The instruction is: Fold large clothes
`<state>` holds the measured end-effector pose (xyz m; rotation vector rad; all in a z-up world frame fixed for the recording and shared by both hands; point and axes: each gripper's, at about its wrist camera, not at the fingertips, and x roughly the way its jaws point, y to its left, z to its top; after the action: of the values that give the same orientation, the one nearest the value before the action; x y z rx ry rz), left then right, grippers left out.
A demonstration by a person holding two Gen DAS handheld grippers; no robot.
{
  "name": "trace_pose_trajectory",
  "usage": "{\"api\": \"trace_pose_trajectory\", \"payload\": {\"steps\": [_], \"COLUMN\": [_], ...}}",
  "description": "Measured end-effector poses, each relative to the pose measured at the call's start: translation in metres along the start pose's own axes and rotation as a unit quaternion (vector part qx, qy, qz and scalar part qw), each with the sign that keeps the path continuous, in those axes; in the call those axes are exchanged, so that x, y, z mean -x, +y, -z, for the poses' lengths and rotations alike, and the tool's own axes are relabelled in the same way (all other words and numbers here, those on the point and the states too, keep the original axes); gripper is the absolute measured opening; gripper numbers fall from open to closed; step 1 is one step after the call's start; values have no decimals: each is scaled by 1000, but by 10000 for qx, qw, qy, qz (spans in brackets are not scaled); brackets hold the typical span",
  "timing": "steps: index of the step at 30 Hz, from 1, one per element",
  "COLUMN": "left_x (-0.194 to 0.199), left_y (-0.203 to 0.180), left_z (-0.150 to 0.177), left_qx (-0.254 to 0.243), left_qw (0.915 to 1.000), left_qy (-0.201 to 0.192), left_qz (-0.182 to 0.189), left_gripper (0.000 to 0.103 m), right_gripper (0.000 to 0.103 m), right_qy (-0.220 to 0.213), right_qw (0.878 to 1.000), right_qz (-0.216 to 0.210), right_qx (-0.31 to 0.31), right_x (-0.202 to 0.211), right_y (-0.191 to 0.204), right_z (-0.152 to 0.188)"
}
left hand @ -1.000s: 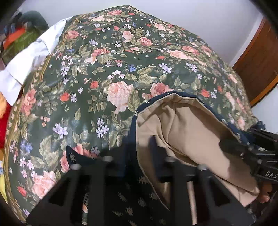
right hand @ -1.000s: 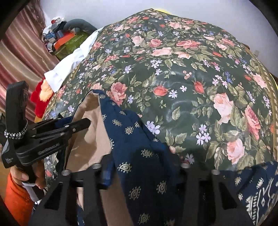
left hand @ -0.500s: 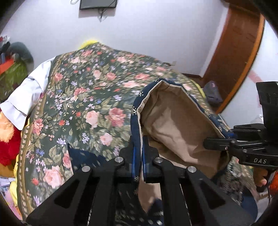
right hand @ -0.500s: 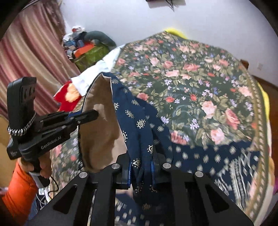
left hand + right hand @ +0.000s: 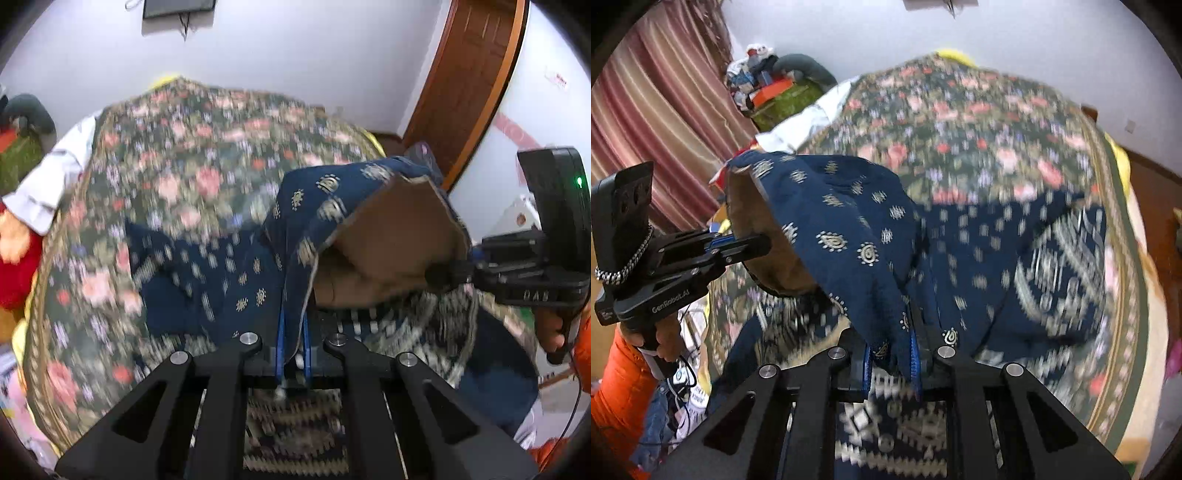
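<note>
The navy patterned garment with its tan lining was lifted clear of the bed at one edge, that edge stretched between the two grippers, while the rest of it trailed down and lay spread over the floral bedspread. The lining faced the person, bowed open like a pouch.

The left gripper pointed steeply downward, its blue-padded fingers pressed together on a thin fold of the navy cloth. The right gripper was tilted down in a similar way and pinched a thicker bunch of the same edge; its jaws had just been closing, with the cloth between them. Each gripper appeared in the other's camera, side-on: the right one at the far right of the left view, held by a hand in an orange sleeve, and the left one at the far left of the right view, with its own hand gripping the handle from below.

The left view alone showed a brown wooden door and a dark wall-mounted screen above the bed, plus a white cloth and a red plush item at the bed's side. The right view alone showed striped pink curtains, a heap of clutter in the corner, and the garment's broad white-patterned border lying on the bedspread. The bedding was motion-blurred in both views.
</note>
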<state>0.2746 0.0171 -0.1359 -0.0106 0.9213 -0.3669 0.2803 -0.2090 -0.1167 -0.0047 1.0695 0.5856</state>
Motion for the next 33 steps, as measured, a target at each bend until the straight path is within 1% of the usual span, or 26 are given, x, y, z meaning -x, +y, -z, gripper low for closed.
{"api": "trace_pose_trajectory", "payload": {"steps": [4,7,10,11,12,13,14,18,21,23,24,27,30,32,33], "left_x": [-3,-1,2,3,4,6,7,14,24,30,32,34,31,23,19], "left_y": [-5,-7,-3,0,3,5,8,26,39,44,45,43,39,34,32], "left_z": [31,52,73,79,86,94,98,114,112,103,98,76,50,31,25], "left_qx": [84,119,291,351,410,455,471,599,716,766,758,716,765,817,828], "left_qw": [9995,9987,9976,9971,9966,9960,9956,9931,9922,9923,9926,9938,9948,9957,9960], "left_qy": [308,477,626,664,712,771,802,927,827,689,625,399,211,130,109], "left_qz": [90,109,102,94,42,-50,-116,-407,-604,-689,-712,-753,-633,-418,-325], "left_gripper": [5,9,17,22,30,32,33,33,33,33,33,34,38,38,40], "right_gripper": [14,14,14,14,14,14,14,14,14,14,14,14,14,14,14], "right_qy": [155,271,342,353,361,370,382,507,620,591,540,340,124,24,-13], "right_qw": [9997,9988,9976,9973,9969,9963,9959,9951,9951,9944,9943,9954,9961,9967,9972], "right_qz": [175,358,524,553,591,654,693,730,655,800,875,896,871,810,753], "right_qx": [89,186,303,333,369,407,429,436,403,345,271,54,-28,-11,23], "right_x": [2,5,7,8,8,9,9,15,22,28,33,43,47,47,43], "right_y": [2,4,4,4,4,4,4,0,-7,-15,-20,-29,-26,-22,-16], "right_z": [22,36,51,54,59,63,66,77,84,85,82,68,48,37,30]}}
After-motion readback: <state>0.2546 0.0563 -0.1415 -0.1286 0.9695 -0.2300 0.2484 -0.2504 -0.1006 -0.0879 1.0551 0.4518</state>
